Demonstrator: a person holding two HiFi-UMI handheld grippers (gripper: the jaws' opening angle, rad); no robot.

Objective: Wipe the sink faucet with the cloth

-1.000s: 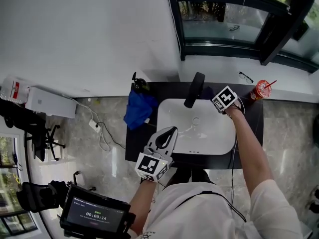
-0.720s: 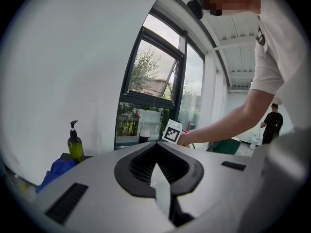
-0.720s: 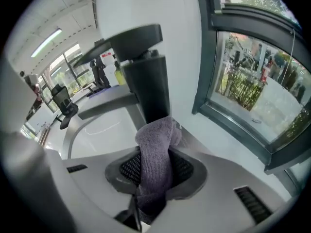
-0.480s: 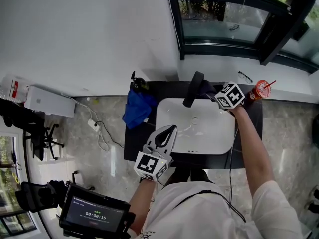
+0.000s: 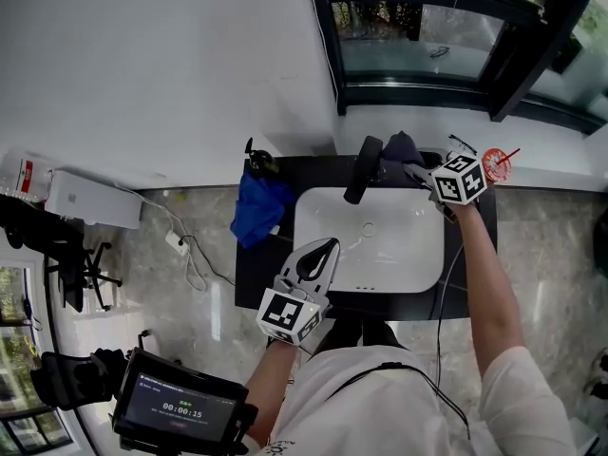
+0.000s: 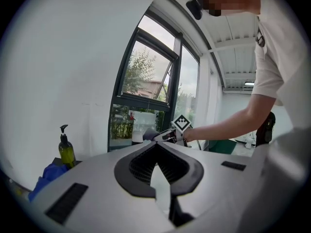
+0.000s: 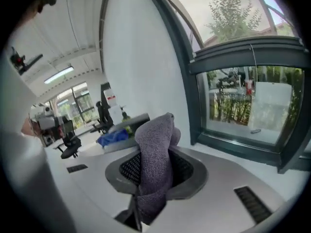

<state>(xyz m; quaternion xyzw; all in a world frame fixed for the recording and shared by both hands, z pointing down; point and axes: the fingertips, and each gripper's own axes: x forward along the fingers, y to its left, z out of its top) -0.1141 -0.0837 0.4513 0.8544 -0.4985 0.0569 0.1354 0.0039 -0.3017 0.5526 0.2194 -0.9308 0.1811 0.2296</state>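
Observation:
The black faucet (image 5: 362,170) leans over the back rim of the white sink (image 5: 313,245). My right gripper (image 5: 415,171) hangs just right of the faucet's top, shut on a grey-purple cloth (image 5: 401,147) that bunches up past the jaw tips beside the faucet. In the right gripper view the cloth (image 7: 155,164) fills the gap between the jaws and hangs below them. My left gripper (image 5: 328,248) hovers over the sink's front left rim, its jaw tips together with nothing between them. From the left gripper view I see the right gripper (image 6: 170,135) across the sink.
A blue cloth (image 5: 256,207) and a soap bottle (image 5: 258,160) sit on the dark counter (image 5: 261,274) left of the sink. A red cup with a straw (image 5: 495,167) and glasses (image 5: 463,143) lie at the back right, under the window.
The right gripper has risen with the cloth and shifted to the right and back, from beside the faucet's lower part to near its top. The left gripper has stayed put.

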